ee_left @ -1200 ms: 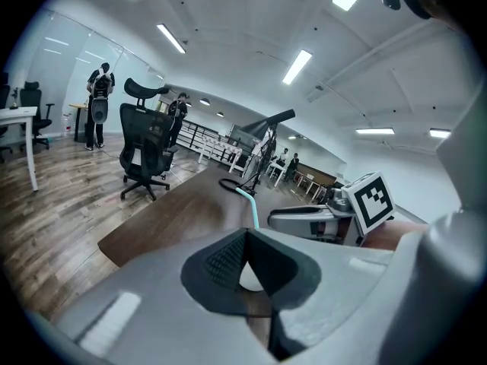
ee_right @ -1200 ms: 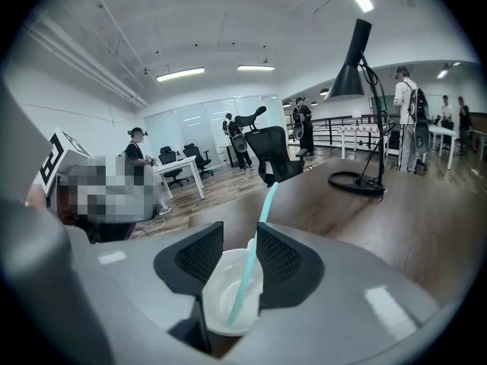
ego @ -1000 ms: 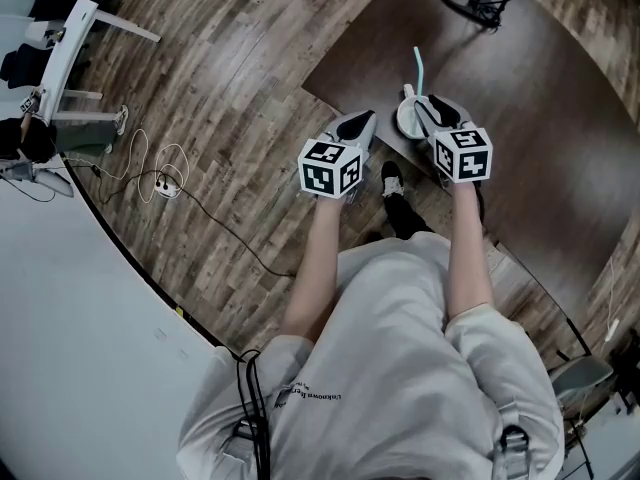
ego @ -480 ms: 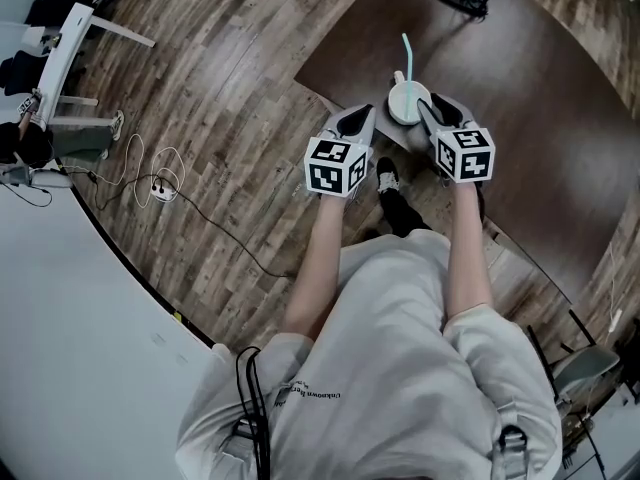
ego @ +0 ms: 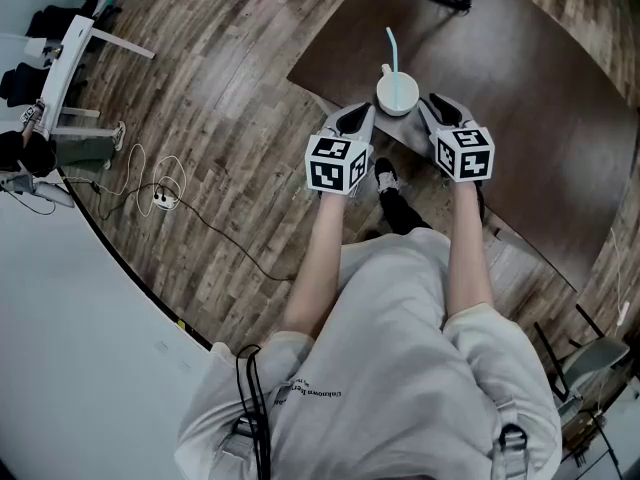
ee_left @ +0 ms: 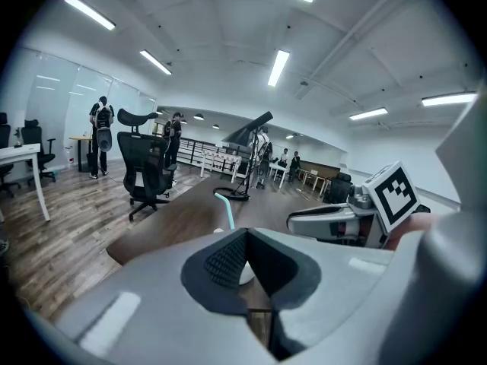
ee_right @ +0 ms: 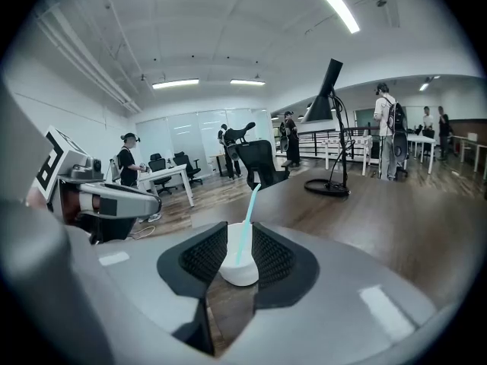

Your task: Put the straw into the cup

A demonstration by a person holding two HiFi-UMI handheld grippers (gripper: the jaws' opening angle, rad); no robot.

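Straw (ee_right: pixel 245 223) already standing in cup (ee_right: pixel 240 271), cup on table (ee_right: pixel 396 219) near front edge. Right claw (ee_right: pixel 240 243) wide open, cup framed in gap, not squeezed (I think). Left claw (ee_left: pixel 245 234) pressed together, empty. Risk: careless claw nudge tips light cup, straw spills out. Hard to judge clearance between pads and cup; left gripper view mostly hides cup.

You're standing in an open-plan office: swivel chairs (ee_left: pixel 146 162), white desks (ee_right: pixel 163 175), strip ceiling lights (ee_left: pixel 278 67) and wood-plank flooring (ego: pixel 220 78).
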